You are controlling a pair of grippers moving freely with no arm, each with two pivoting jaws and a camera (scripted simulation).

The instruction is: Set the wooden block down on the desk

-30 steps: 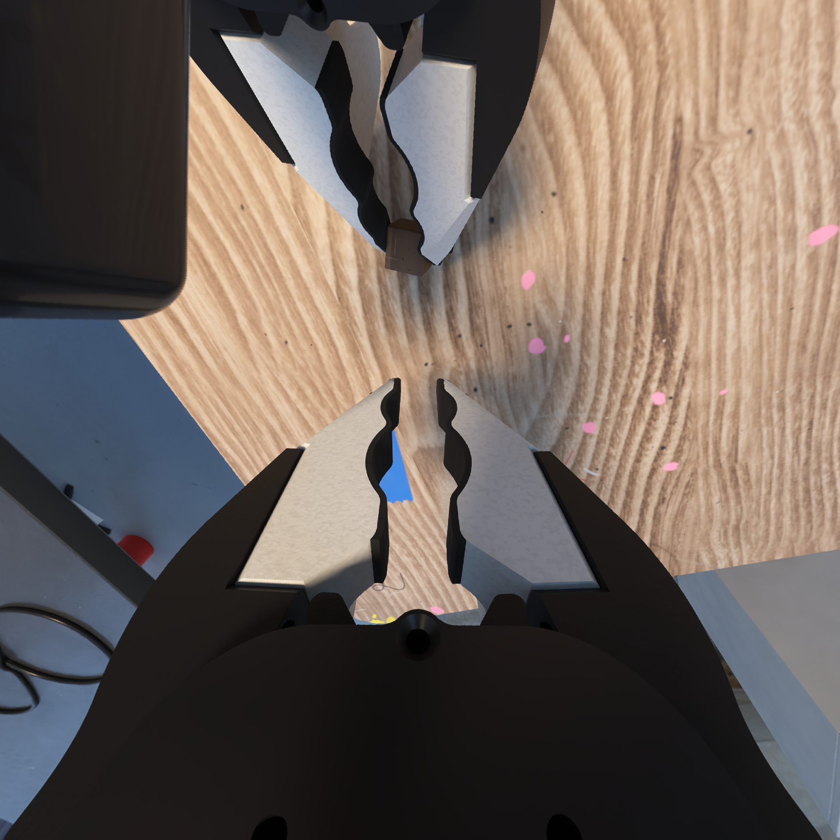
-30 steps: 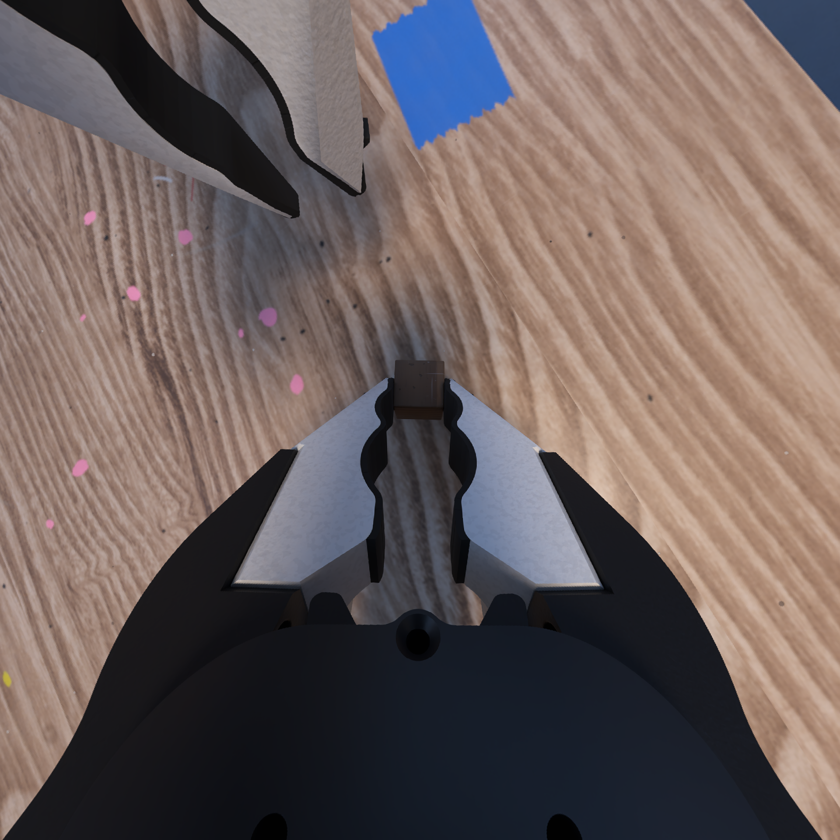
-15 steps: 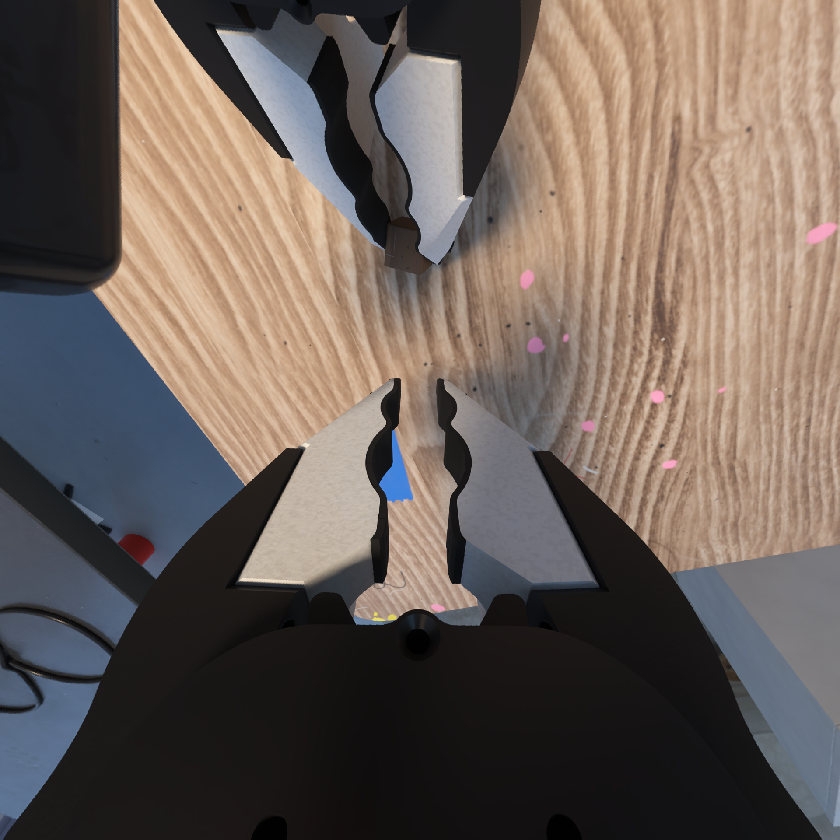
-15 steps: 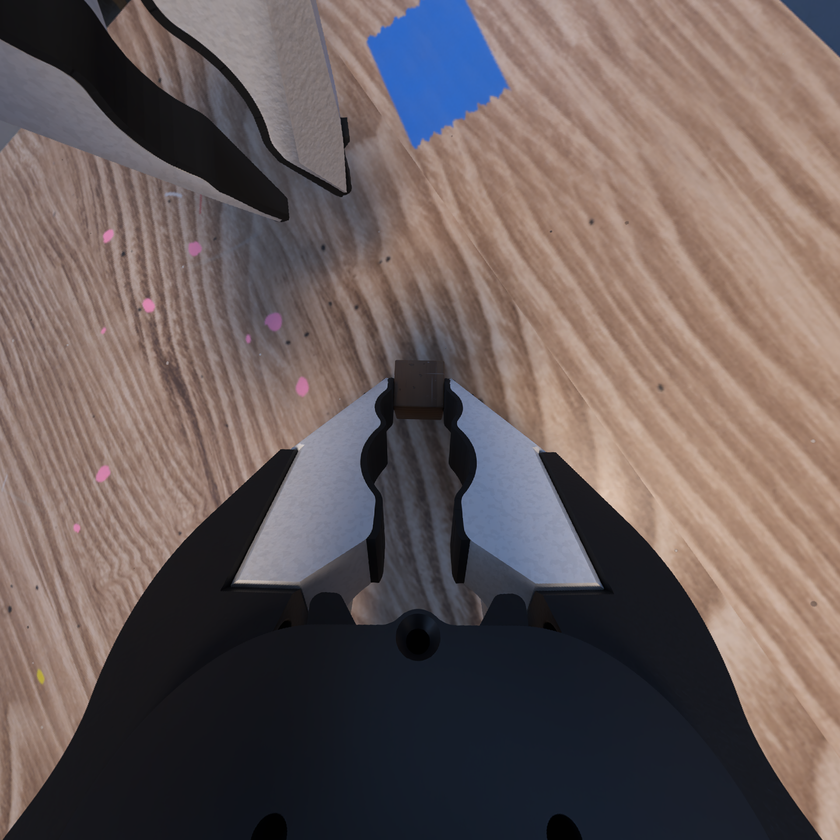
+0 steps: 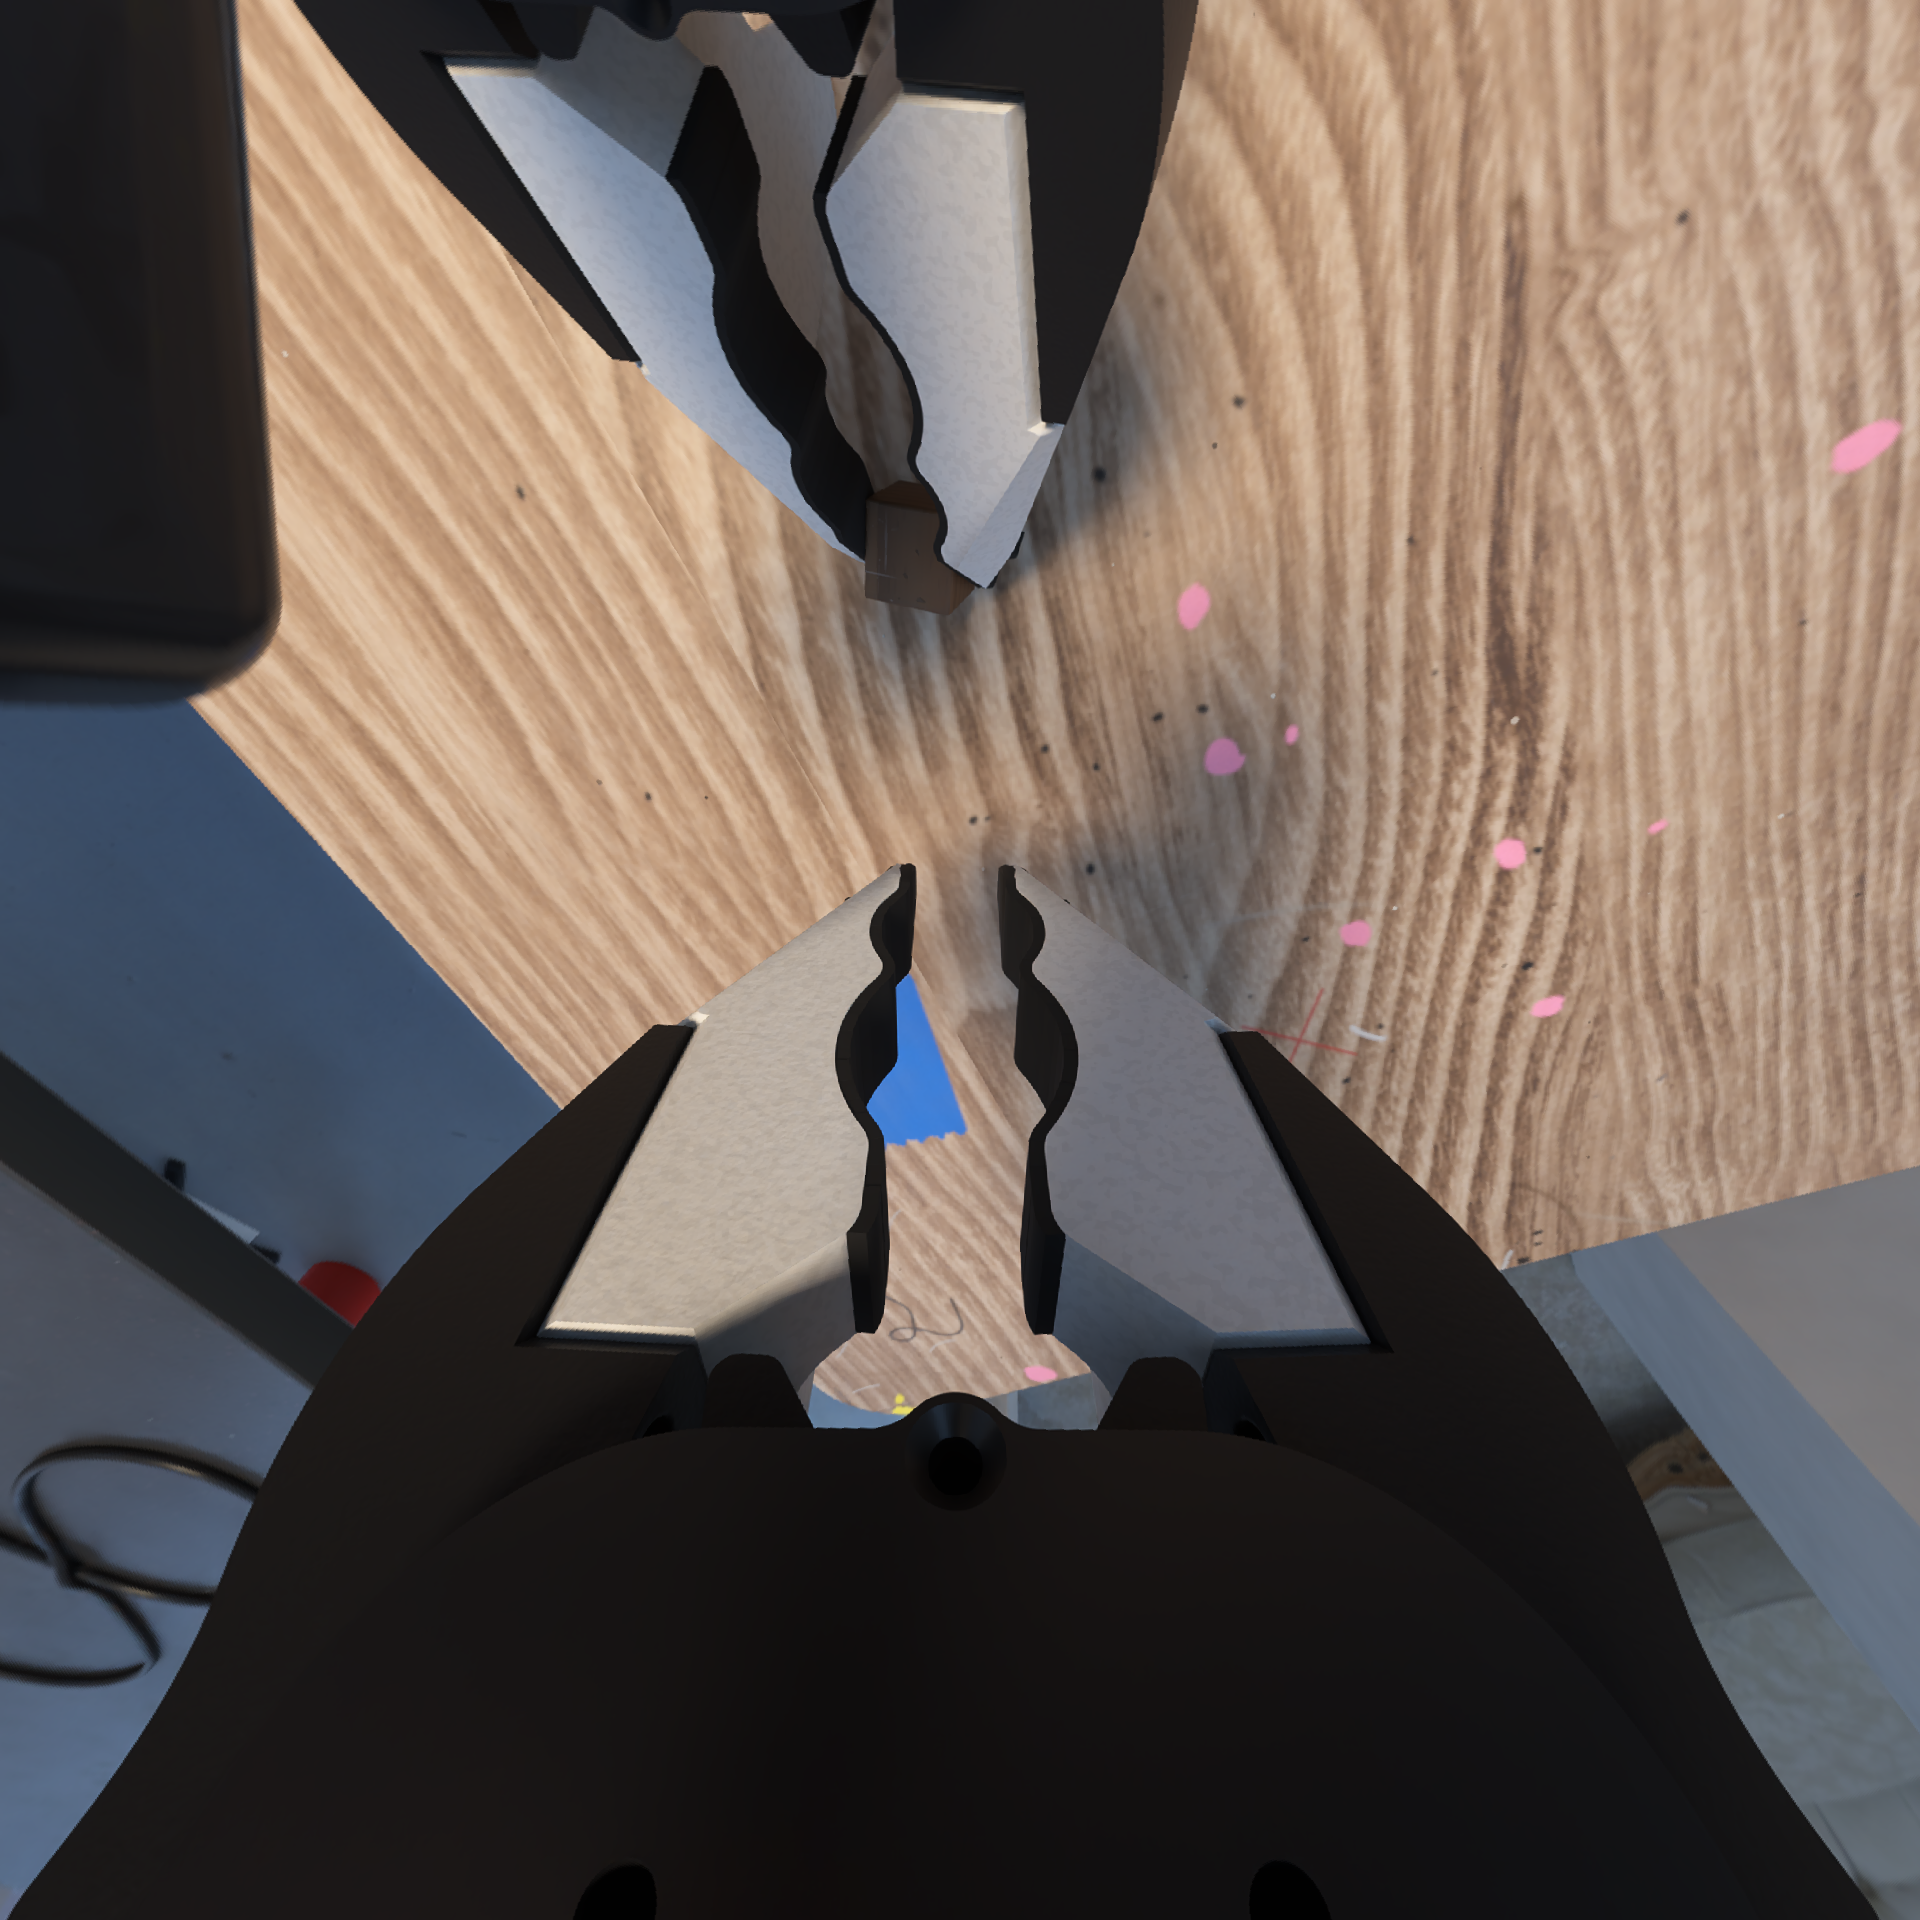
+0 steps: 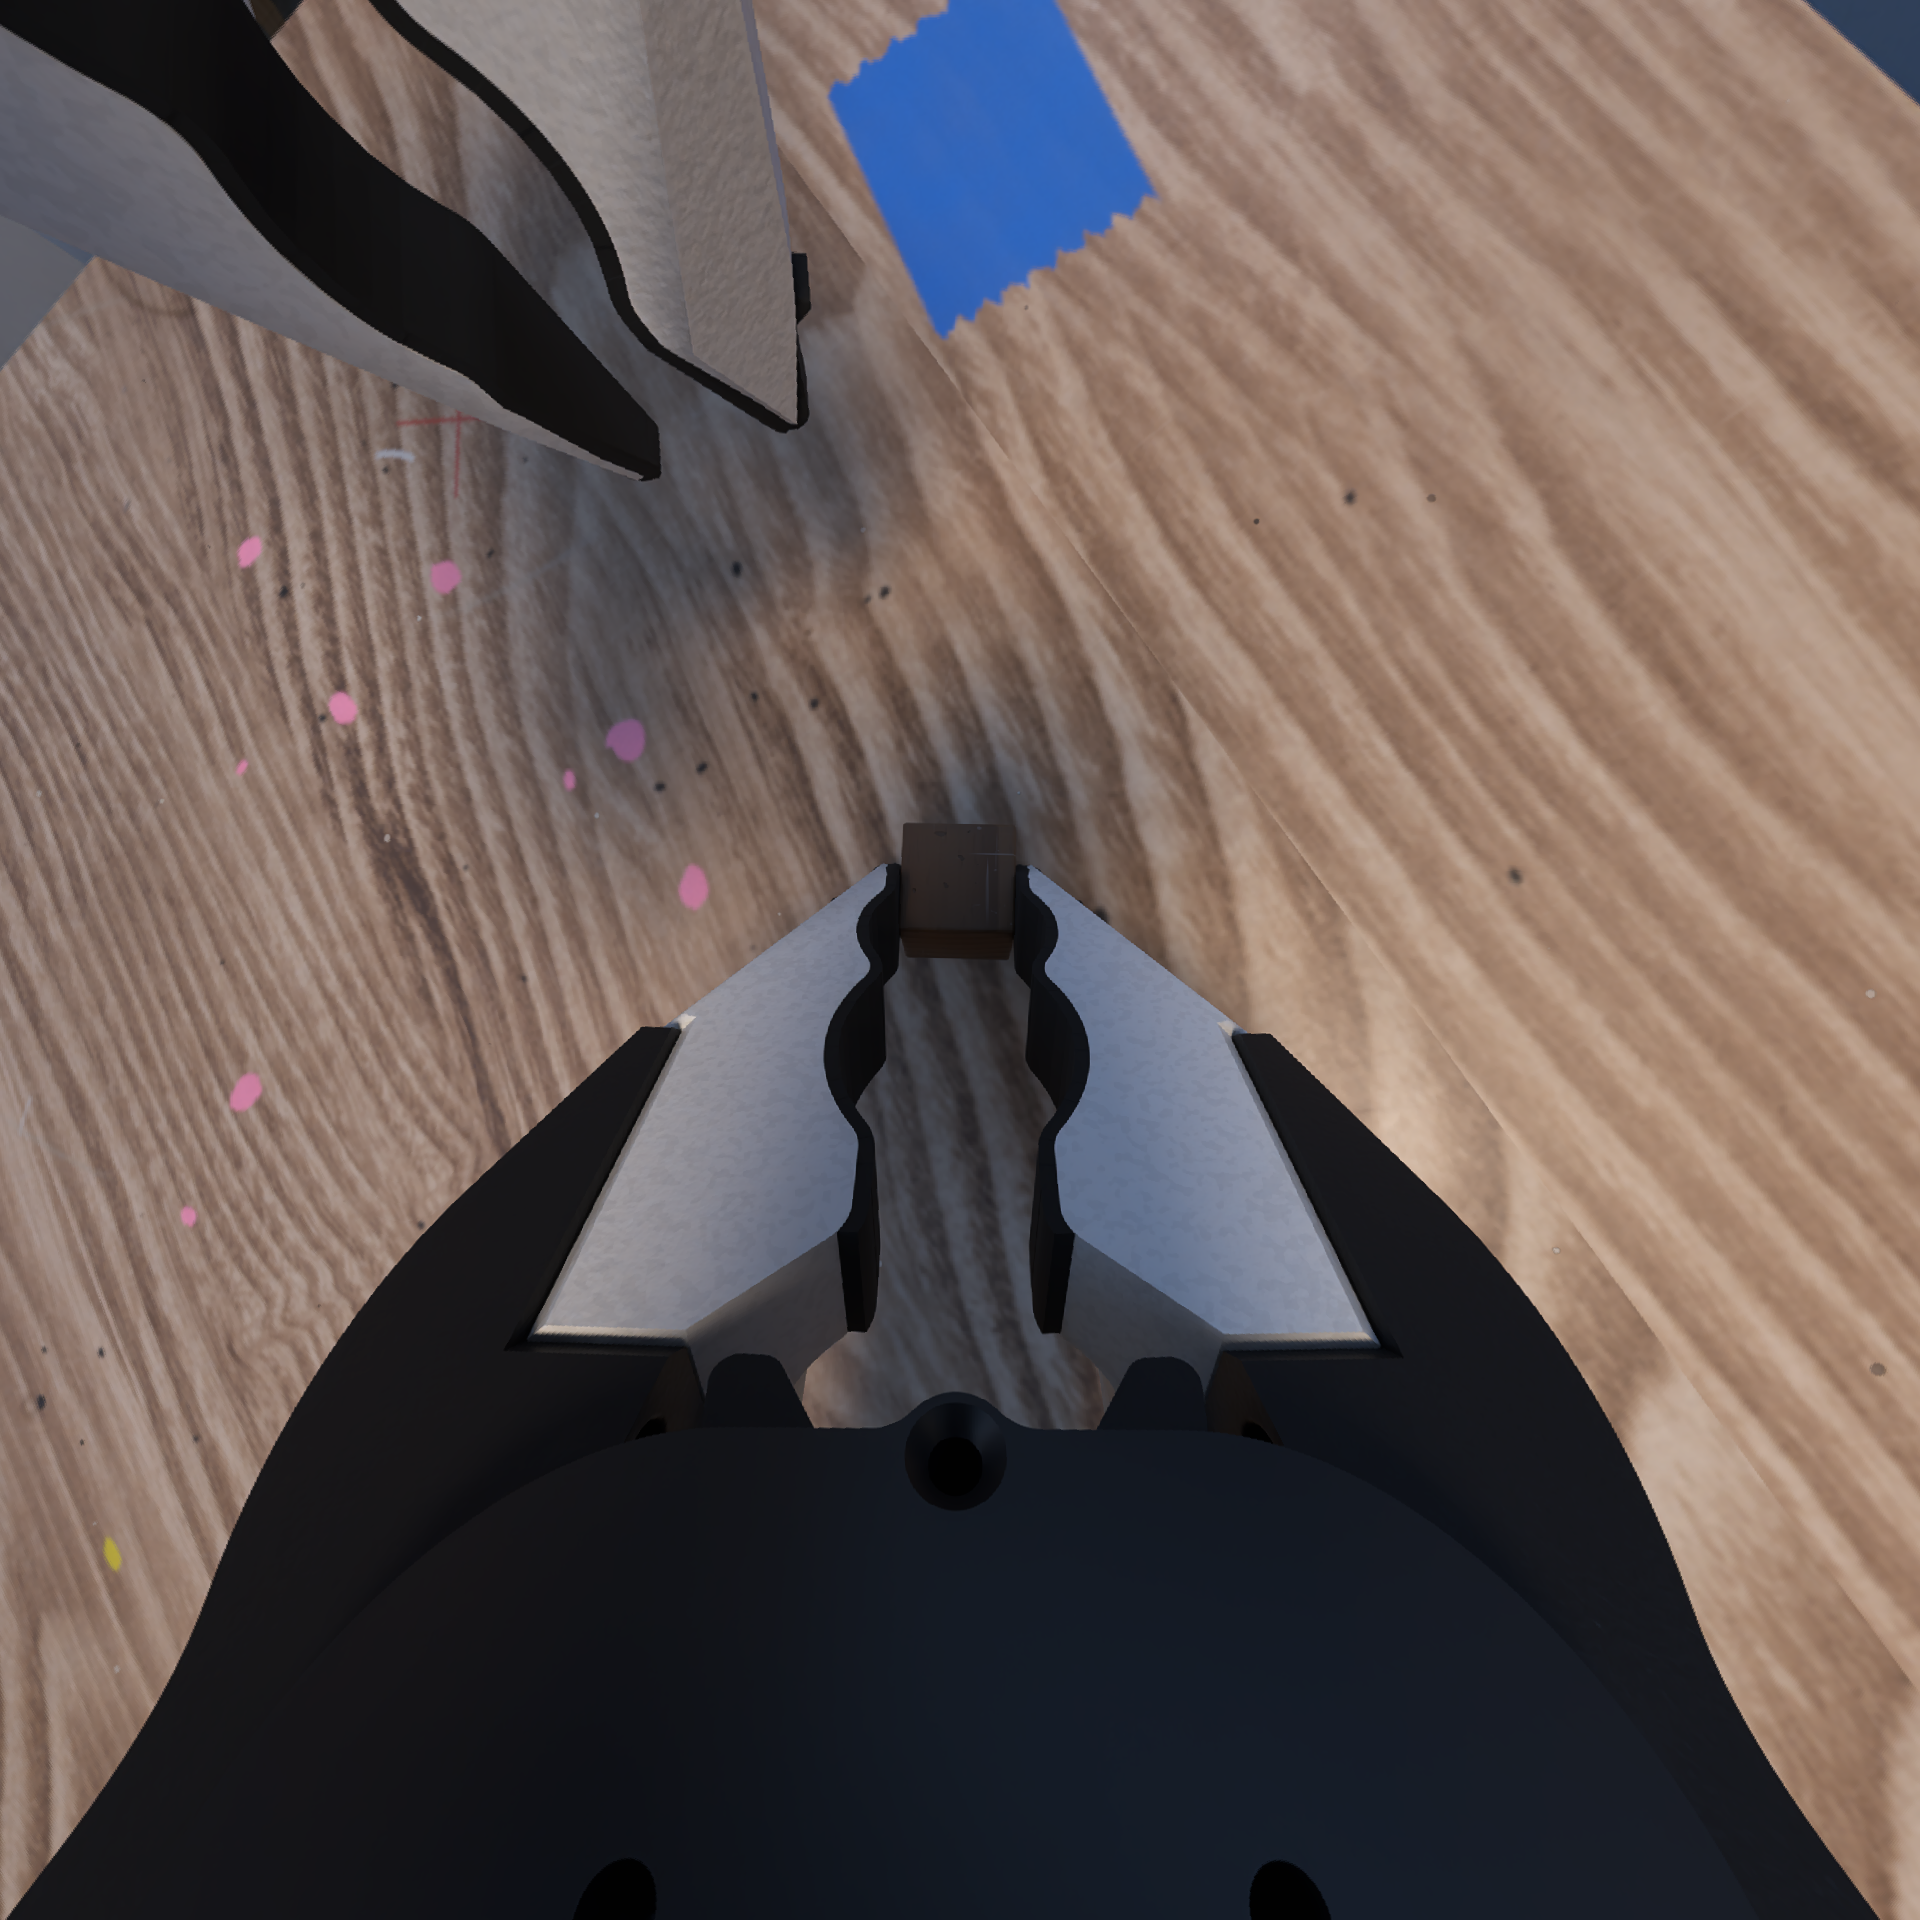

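Wooden block [image 6: 956, 888], small brown cube, sits pinched between the two fingertips of the right gripper [image 6: 956, 894], one tip on each side face, front part of the cube sticking out past the tips. In the left wrist view the same block [image 5: 902, 556] shows at the tip end of the right gripper [image 5: 914, 540], low over the desk [image 5: 1455, 520] with a dark shadow right beside it; whether its underside touches the wood, cannot tell. Left gripper [image 5: 956, 883] holds nothing, fingers parted by a narrow gap, bare wood visible between them. From the right wrist view the left gripper [image 6: 717, 436] comes in at the upper left, tips pointing toward the desk [image 6: 1455, 831], well apart from the block. Blue patch [image 6: 987, 156] with jagged edges lies flat on the wood just beyond the left gripper's tips; a slice of the blue patch [image 5: 914, 1081] also shows through the left fingers. Pink specks [image 6: 693, 886] scattered on the wood left of the block, one yellow speck [image 6: 111, 1554] farther off. Dark box-like thing [image 5: 114, 343] at upper left corner of the left wrist view. Red cap [image 5: 338, 1286] and black wire loops [image 5: 83, 1558] lie off the desk edge at lower left.
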